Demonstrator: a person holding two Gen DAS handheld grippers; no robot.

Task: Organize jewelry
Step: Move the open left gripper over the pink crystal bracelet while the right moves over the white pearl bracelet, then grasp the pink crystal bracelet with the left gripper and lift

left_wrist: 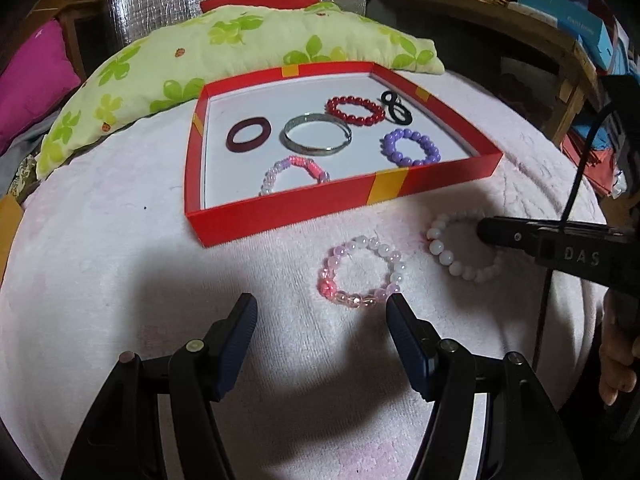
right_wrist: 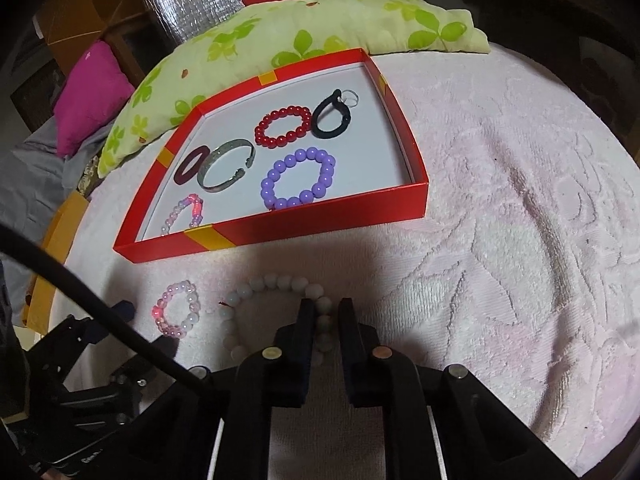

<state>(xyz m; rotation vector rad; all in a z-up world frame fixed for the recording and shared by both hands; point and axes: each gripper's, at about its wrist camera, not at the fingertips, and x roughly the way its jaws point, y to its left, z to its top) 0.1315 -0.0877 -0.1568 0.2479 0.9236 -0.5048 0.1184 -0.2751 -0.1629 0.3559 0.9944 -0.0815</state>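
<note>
Right gripper [right_wrist: 325, 305] jaws tight on white bracelet [right_wrist: 280, 282] — left gripper [left_wrist: 322, 310] jaws wide, empty.

Inside the matt red card box [left_wrist: 304, 208]: a shiny metal bangle [left_wrist: 318, 135] and glossy purple beads [left_wrist: 412, 147]; beneath it, a fuzzy pink blanket [left_wrist: 160, 280].

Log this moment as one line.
right gripper: shut on white bead bracelet | left gripper: open near pink bead bracelet | red box: six pieces inside

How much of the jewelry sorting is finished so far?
Six pieces already lie in the red box, among them the purple bracelet. The right gripper is shut on the white bead bracelet on the blanket. The pink bracelet waits before the open left gripper.
</note>
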